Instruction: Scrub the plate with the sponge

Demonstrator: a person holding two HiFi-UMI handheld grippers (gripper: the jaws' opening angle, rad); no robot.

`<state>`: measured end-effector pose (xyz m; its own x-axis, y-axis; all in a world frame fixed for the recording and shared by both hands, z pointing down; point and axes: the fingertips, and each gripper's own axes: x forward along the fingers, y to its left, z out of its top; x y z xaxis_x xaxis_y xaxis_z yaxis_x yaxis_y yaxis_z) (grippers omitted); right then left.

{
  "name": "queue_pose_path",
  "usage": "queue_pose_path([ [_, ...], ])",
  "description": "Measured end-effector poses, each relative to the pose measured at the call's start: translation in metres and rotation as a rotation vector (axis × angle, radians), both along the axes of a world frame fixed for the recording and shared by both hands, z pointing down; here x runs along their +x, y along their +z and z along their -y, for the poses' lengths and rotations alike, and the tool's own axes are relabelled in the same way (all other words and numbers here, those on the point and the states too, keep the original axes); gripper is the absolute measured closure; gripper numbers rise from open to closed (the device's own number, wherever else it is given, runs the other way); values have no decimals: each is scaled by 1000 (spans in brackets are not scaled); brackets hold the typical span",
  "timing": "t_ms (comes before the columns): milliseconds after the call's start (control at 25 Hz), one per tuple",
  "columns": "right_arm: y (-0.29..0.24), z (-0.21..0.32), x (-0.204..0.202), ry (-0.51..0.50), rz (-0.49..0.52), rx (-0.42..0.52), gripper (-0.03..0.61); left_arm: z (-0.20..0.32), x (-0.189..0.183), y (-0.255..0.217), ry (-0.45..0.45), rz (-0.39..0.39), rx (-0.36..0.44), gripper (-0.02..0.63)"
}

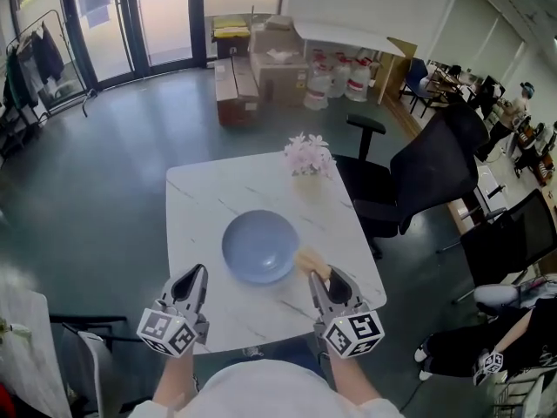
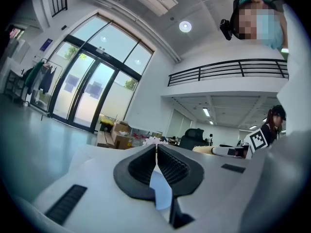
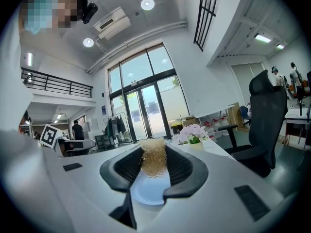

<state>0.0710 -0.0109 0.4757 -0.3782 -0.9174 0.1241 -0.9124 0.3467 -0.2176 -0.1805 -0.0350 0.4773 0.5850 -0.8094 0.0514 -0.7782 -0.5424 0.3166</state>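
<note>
A round blue plate (image 1: 259, 247) lies in the middle of the white marble table (image 1: 209, 194). My right gripper (image 1: 318, 274) is at the plate's right rim, shut on a tan, fibrous sponge (image 1: 310, 260). In the right gripper view the sponge (image 3: 153, 160) sits squeezed between the ribbed pads, with the plate (image 3: 148, 191) below it. My left gripper (image 1: 197, 273) is just left of the plate, near the table's front edge. Its jaws are shut with nothing held. In the left gripper view the left gripper (image 2: 156, 147) shows pads pressed together, and a sliver of the plate (image 2: 161, 191) shows below them.
A small pot of pale pink flowers (image 1: 307, 156) stands at the table's far right corner. Black office chairs (image 1: 426, 177) crowd the right side. Cardboard boxes (image 1: 261, 72) and jugs sit on the floor beyond. A person is seated at the lower right.
</note>
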Motion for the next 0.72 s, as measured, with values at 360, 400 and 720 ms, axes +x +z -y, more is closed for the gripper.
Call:
queue_pose_path([
  [360,4,40,-5,-69,-4,-8,436,28,6,2,-32,2,3,577],
  [400,4,44,-5,-79,-3,-8,436,32,7,2,-40,3,2,577],
  [720,4,80,3,-141,5,-12,437,55,19,8,-94,14,-18,577],
])
